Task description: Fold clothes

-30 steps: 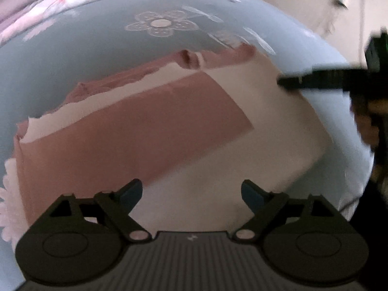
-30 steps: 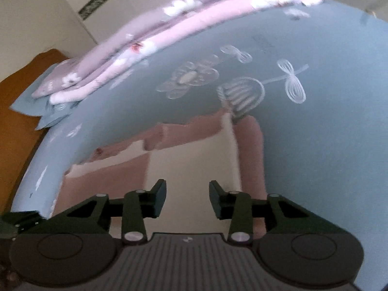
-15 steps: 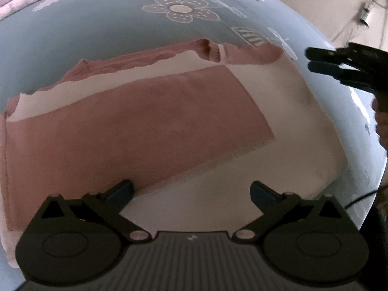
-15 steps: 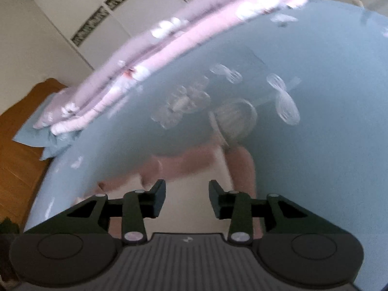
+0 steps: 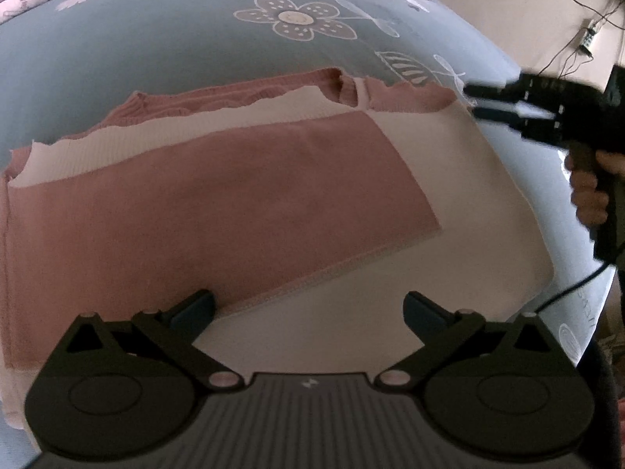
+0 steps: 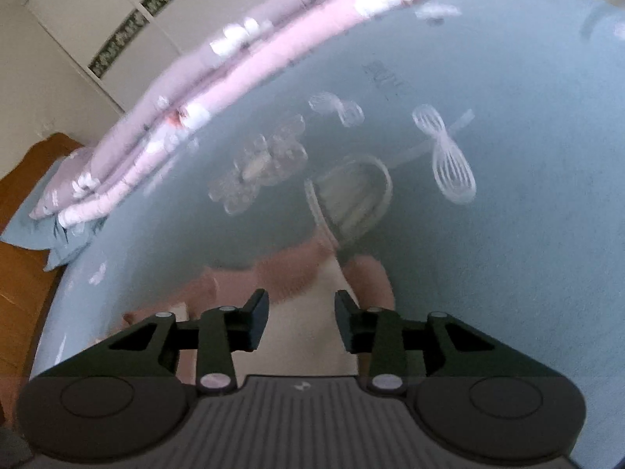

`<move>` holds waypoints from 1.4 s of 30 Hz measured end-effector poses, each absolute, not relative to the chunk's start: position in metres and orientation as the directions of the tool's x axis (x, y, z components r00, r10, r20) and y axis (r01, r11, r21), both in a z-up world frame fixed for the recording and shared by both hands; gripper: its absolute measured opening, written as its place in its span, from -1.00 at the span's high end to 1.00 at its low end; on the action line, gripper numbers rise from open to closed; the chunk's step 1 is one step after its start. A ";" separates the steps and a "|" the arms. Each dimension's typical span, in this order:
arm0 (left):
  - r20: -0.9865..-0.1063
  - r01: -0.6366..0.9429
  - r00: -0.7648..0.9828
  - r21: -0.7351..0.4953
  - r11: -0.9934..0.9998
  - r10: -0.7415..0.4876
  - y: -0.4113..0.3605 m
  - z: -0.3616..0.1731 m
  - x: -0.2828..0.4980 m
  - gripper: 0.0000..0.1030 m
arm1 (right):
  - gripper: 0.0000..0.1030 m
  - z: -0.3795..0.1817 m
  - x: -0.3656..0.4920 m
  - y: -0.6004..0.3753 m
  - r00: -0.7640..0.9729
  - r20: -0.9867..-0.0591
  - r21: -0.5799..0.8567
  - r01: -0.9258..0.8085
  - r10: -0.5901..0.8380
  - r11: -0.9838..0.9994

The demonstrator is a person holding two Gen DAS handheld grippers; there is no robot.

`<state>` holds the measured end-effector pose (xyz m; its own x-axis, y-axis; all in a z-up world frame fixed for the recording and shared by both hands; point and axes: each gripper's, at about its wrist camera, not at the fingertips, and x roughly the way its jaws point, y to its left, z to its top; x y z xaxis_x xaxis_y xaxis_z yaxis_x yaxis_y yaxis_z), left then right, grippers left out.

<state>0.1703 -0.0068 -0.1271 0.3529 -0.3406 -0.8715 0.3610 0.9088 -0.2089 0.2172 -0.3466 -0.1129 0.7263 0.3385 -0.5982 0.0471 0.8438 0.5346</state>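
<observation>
- Your left gripper (image 5: 308,306): jaws just opened wide, nothing between them, hovering over the near edge of the top (image 5: 218,211).
- Top lies flat on the blue bedsheet (image 5: 156,47); pink sleeve folded across the cream body.
- Your right gripper (image 6: 300,312): jaws partly apart, gripping nothing, above the top's far corner; pic blurred.
- Right hand (image 5: 590,191) on the grip, seen from left cam.
- Pink quilt (image 6: 250,54) along the bed's far side.
</observation>
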 end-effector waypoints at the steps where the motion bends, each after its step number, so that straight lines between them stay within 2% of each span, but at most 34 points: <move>1: -0.872 0.360 0.352 -0.209 0.909 -0.340 -0.007 -0.127 0.170 -0.98 | 0.08 -0.107 0.221 -0.345 0.732 -0.585 0.541 0.029 0.351 0.841; 4: -0.873 0.360 0.353 -0.206 0.910 -0.337 -0.008 -0.126 0.170 -0.98 | 0.05 -0.106 0.243 -0.342 0.729 -0.593 0.520 0.021 0.343 0.854; 8: -0.869 0.362 0.351 -0.216 0.907 -0.347 -0.006 -0.126 0.169 -0.98 | 0.07 -0.131 0.265 -0.349 0.682 -0.667 0.498 0.108 0.300 0.861; 10: -0.867 0.366 0.348 -0.223 0.904 -0.355 -0.005 -0.126 0.170 -0.98 | 0.08 -0.134 0.263 -0.354 0.685 -0.671 0.497 0.130 0.285 0.858; 13: -0.865 0.367 0.346 -0.231 0.901 -0.363 -0.004 -0.126 0.170 -0.98 | 0.06 -0.117 0.249 -0.354 0.719 -0.632 0.522 0.119 0.289 0.844; 17: -0.866 0.365 0.354 -0.219 0.905 -0.353 -0.006 -0.126 0.168 -0.98 | -0.04 -0.093 0.221 -0.334 0.720 -0.584 0.554 0.015 0.376 0.832; 20: -0.866 0.370 0.362 -0.207 0.906 -0.346 -0.007 -0.126 0.166 -0.98 | -0.04 -0.098 0.204 -0.319 0.677 -0.615 0.538 -0.016 0.405 0.843; 24: -0.865 0.381 0.361 -0.204 0.902 -0.348 -0.007 -0.126 0.165 -0.98 | -0.04 -0.130 0.190 -0.322 0.619 -0.696 0.520 0.083 0.365 0.850; 28: -0.868 0.375 0.359 -0.203 0.904 -0.344 -0.008 -0.127 0.167 -0.98 | -0.03 -0.138 0.185 -0.329 0.642 -0.676 0.558 0.125 0.362 0.821; 31: -0.871 0.370 0.355 -0.203 0.906 -0.340 -0.008 -0.125 0.166 -0.98 | -0.04 -0.121 0.181 -0.319 0.647 -0.680 0.536 0.115 0.346 0.837; 36: -0.866 0.356 0.356 -0.221 0.908 -0.350 -0.005 -0.125 0.167 -0.98 | -0.16 -0.108 0.156 -0.304 0.668 -0.669 0.507 0.089 0.326 0.858; 40: -0.866 0.362 0.356 -0.218 0.906 -0.351 -0.005 -0.125 0.166 -0.98 | -0.16 -0.127 0.140 -0.305 0.639 -0.702 0.511 0.145 0.314 0.847; 42: -0.866 0.368 0.355 -0.215 0.905 -0.351 -0.005 -0.125 0.166 -0.98 | -0.16 -0.135 0.135 -0.308 0.654 -0.687 0.531 0.153 0.318 0.833</move>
